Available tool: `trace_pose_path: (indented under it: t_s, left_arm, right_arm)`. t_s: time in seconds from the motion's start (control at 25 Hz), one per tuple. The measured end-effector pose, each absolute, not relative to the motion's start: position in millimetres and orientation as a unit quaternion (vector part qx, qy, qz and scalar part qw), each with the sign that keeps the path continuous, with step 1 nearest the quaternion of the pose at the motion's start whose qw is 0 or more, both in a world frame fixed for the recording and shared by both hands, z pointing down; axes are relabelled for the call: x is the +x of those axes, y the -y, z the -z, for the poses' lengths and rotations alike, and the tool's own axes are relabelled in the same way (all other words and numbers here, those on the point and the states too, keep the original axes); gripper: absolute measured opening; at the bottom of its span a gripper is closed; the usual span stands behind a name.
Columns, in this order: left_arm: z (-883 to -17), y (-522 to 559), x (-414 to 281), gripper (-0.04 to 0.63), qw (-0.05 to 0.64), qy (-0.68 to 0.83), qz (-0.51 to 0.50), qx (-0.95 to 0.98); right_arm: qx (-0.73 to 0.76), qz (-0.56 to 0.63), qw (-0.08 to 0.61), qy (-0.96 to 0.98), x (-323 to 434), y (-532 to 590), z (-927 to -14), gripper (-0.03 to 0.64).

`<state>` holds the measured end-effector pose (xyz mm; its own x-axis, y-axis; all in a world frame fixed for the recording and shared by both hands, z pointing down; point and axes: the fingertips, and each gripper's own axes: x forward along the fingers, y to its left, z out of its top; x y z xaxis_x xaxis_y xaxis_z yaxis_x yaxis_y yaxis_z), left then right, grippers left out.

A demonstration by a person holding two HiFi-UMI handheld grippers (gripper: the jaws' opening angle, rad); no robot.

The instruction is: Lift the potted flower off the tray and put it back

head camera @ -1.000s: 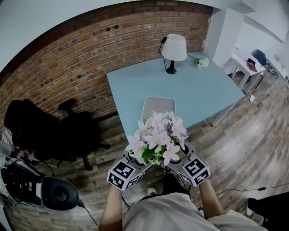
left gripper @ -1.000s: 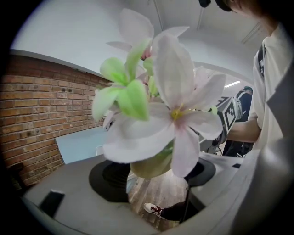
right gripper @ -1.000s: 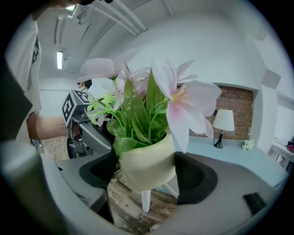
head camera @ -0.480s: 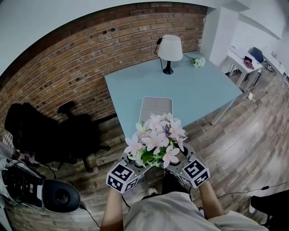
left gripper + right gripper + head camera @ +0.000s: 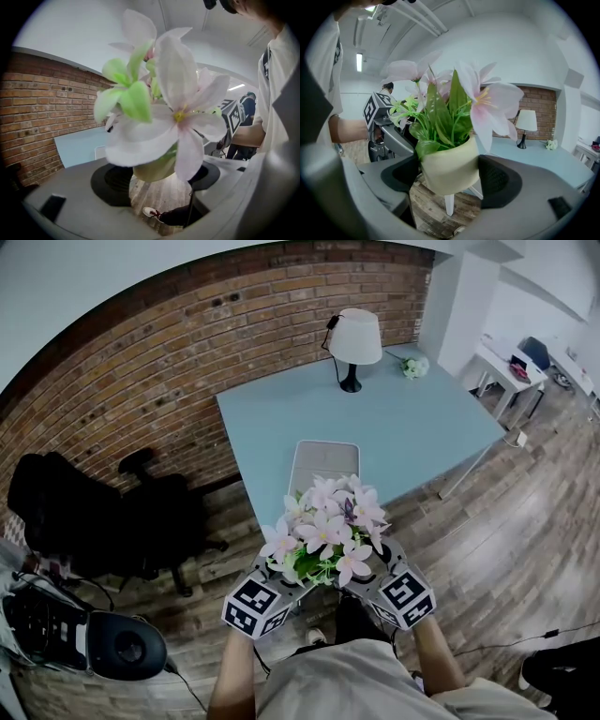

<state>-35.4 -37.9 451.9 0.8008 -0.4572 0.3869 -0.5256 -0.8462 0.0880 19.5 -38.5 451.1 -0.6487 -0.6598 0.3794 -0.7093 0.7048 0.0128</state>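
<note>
The potted flower (image 5: 326, 526), pink-white blooms in a pale green pot (image 5: 449, 169), hangs in the air over the wooden floor, just short of the table's near edge. My left gripper (image 5: 281, 579) and right gripper (image 5: 375, 570) flank it from either side, mostly hidden under the blooms. In the right gripper view the pot sits pinched between the two dark pads (image 5: 499, 180). In the left gripper view the pot (image 5: 154, 168) sits between that gripper's pads (image 5: 112, 180), with petals covering one side. The grey tray (image 5: 323, 457) lies on the table, with nothing on it.
The light blue table (image 5: 422, 427) carries a lamp (image 5: 356, 338) and a small bunch of white flowers (image 5: 415, 367) at its far side. A black office chair (image 5: 155, 512) stands to the left by the brick wall. A dark device (image 5: 112, 643) lies at lower left.
Hardly anything differs: the potted flower stays held between both grippers at about the same spot in front of the table. The view has shifted slightly.
</note>
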Motion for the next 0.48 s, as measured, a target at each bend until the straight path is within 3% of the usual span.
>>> trace_pose_path:
  t_s: [0.48]
  left_arm:
    - [-485.8, 76.5, -28.1, 0.356, 0.120, 0.262, -0.193, 0.938]
  right_arm:
    - [0.364, -0.090, 0.197, 0.906, 26.2, 78.0, -485.1, 0.422]
